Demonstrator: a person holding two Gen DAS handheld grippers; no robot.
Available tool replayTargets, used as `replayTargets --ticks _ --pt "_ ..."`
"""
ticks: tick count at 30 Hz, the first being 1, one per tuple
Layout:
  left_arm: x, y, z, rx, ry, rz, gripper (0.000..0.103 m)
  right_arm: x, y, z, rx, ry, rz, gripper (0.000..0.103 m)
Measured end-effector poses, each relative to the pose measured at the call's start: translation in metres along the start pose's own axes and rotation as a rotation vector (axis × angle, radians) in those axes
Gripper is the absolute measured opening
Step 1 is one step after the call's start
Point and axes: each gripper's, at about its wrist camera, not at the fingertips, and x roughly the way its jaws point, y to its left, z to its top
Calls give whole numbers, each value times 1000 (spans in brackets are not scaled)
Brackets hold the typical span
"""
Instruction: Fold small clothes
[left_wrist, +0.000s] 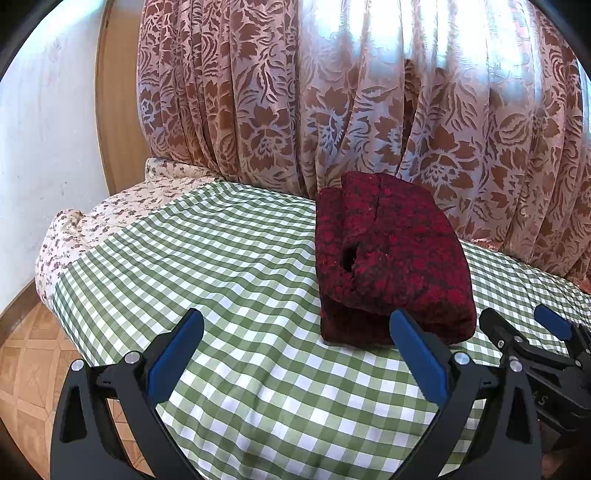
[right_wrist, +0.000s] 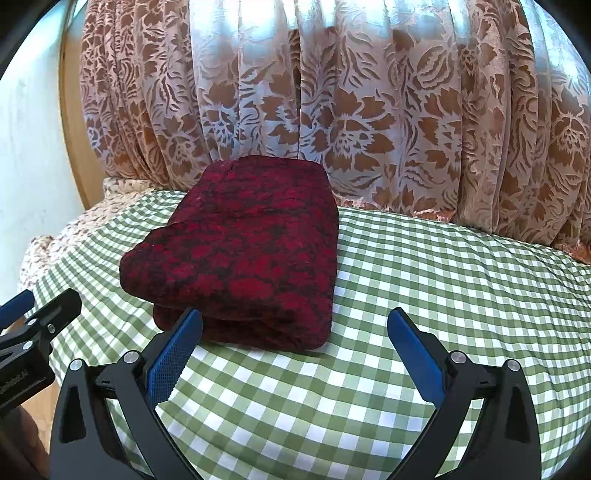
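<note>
A dark red patterned garment (left_wrist: 388, 254) lies folded into a thick rectangular bundle on the green-and-white checked cloth (left_wrist: 207, 258). A small hole shows in its top layer. My left gripper (left_wrist: 295, 325) stands open just in front of the bundle's near left corner, nothing between its blue pads. The right gripper (left_wrist: 524, 325) shows at the lower right of the left wrist view, open. In the right wrist view the garment (right_wrist: 243, 251) sits ahead and to the left, and my right gripper (right_wrist: 295, 325) is open at its near edge, holding nothing. The left gripper (right_wrist: 40, 306) peeks in at the left edge.
A heavy floral curtain (left_wrist: 332, 103) hangs close behind the bundle. The checked cloth (right_wrist: 443, 280) covers a soft raised surface, with a small-flowered sheet (left_wrist: 110, 214) at its left end. A white wall (left_wrist: 40, 147) and a patterned wooden floor (left_wrist: 26, 369) lie to the left.
</note>
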Motion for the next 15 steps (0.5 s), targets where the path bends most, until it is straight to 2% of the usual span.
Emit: replayTargets --ticks 15 --pt "-7 -1 4 -3 -16 3 101 1 4 -1 -2 3 -1 99"
